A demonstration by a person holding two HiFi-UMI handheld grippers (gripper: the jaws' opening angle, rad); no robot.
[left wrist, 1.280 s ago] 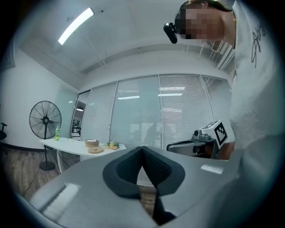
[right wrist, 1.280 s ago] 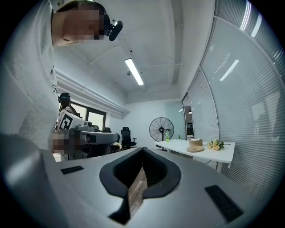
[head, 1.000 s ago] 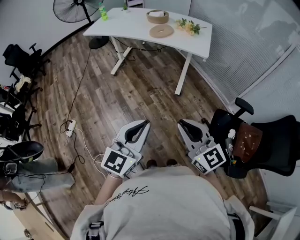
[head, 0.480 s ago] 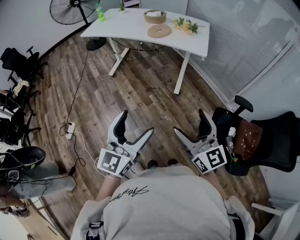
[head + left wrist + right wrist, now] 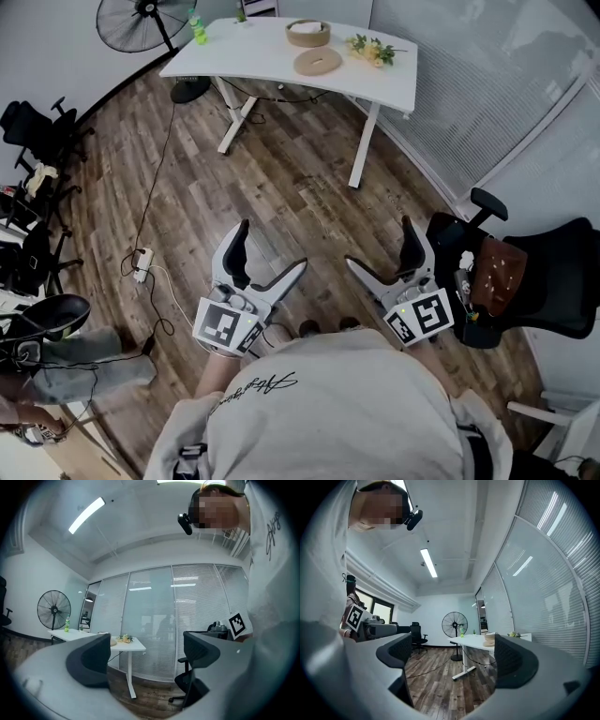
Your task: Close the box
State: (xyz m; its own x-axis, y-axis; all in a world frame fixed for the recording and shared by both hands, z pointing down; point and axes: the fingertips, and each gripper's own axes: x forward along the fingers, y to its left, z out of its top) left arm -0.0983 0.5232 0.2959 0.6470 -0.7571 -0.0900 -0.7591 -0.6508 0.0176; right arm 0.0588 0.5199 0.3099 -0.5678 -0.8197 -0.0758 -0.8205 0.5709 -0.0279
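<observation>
Box (image 5: 307, 33): round, tan, top uncovered, on far white table (image 5: 253, 56) | lid (image 5: 319, 62): flat disc just beside box | left gripper (image 5: 271, 248): jaws opening, nothing between | right gripper (image 5: 380, 246): jaws opening, nothing between, both well apart from box

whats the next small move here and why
Probably step toward the white table. The round box and what looks like its lid lie side by side on it, far out of reach. The left tool and right tool are opening their jaws with nothing between them, so both seem ready.
</observation>
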